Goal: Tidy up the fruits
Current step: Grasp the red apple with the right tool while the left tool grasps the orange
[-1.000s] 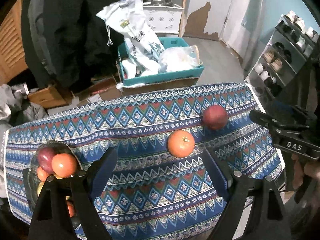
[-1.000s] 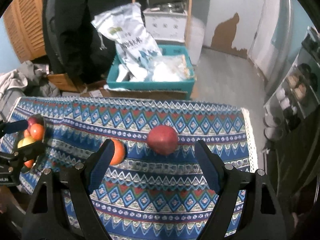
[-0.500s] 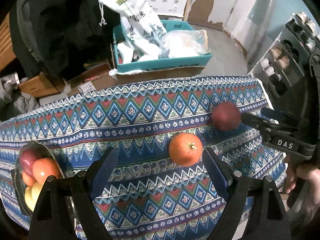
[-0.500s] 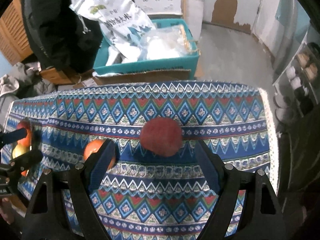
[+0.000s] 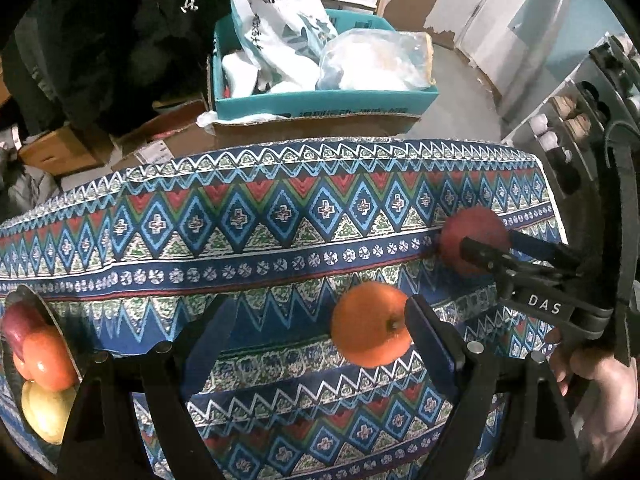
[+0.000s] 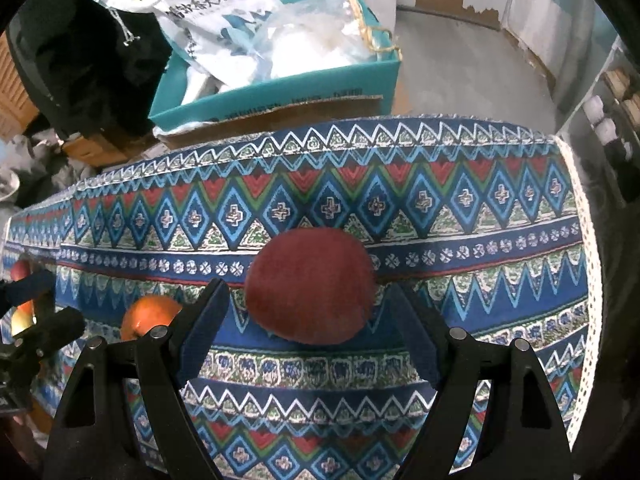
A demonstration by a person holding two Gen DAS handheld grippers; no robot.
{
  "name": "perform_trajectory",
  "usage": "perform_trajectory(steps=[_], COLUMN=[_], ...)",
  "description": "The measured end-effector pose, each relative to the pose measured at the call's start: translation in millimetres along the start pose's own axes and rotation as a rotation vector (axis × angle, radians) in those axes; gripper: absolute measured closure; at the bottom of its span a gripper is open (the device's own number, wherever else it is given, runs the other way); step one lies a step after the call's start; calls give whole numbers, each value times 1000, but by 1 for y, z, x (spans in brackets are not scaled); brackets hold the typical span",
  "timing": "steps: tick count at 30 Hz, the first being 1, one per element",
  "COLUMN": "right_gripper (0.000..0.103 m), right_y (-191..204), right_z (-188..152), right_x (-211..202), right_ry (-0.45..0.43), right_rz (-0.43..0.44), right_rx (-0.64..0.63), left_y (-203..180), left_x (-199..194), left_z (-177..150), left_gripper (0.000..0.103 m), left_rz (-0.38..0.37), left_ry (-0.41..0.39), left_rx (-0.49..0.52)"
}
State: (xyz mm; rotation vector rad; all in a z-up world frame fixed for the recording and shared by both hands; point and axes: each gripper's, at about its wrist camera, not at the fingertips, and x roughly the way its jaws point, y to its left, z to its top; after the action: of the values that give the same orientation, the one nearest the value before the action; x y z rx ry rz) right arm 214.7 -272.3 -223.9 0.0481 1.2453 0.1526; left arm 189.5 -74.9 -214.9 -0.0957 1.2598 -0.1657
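Both your claws hang released, so closing off-centre could roll the orange (image 5: pixel 370 326) from the left claw (image 5: pixel 320 334) or the apple (image 6: pixel 310 286) from the right claw (image 6: pixel 308 328).

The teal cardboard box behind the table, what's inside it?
Inside the teal cardboard box are a white printed sack and a clear plastic bag of something pale. Anything beneath them is covered.

Both grippers have lowered toward their fruits.

Cloth (image 6: pixel 440 208): blue w/ red, green, white zigzags & diamonds. Apple (image 6: pixel 310 286) dark red, orange (image 5: pixel 370 326) bright orange. Box (image 5: pixel 320 102) teal. Claw pads (image 6: pixel 204 328) blue.
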Motion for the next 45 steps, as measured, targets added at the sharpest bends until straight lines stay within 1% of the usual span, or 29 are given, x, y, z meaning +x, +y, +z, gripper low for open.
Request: perform_trajectory(steps=[8, 9, 15, 17, 22, 29, 35, 40, 42, 43, 44, 45], right_gripper=[23, 25, 27, 27, 27, 27, 27, 27, 27, 27, 27, 27], right_y=[1, 2, 3, 1, -5, -11, -20, -25, -25, -26, -26, -26], right_z=[4, 4, -2, -7, -16, -35, -44, -49, -49, -49, -49, -50], right_x=[20, 21, 18, 14, -5, -27, -35, -35, -35, -35, -34, -34], right_ry=[18, 15, -8, -15, -49, -75, -85, -86, -85, -85, -85, -85], right_rz=[-3, -10, -24, -36, -35, -46, -32, -40, -37, -36, -36, -36], right_rx=[-4, -7, -20, -20, -2, -6, 23, 31, 32, 32, 32, 32], left_y=[-2, -2, -9, -13, -22, -35, -38, -41, -43, -43, -45, -46], left_x=[16, 17, 22, 25, 31, 44, 59, 63, 63, 63, 65, 65], left_z=[1, 1, -4, -7, -12, -20, -23, -27, -28, -29, -30, -30], left_gripper=[15, 15, 15, 15, 15, 15, 15, 16, 23, 32, 36, 36], left_rz=[-12, -14, -31, -35, -49, -36, -15, -6, -2, -9, -20, -20], left_ry=[26, 28, 40, 45, 62, 92, 110, 93, 86, 87, 90, 90], left_rx=[-8, -9, 5, 11, 23, 61, 80, 99, 114, 121, 123, 126])
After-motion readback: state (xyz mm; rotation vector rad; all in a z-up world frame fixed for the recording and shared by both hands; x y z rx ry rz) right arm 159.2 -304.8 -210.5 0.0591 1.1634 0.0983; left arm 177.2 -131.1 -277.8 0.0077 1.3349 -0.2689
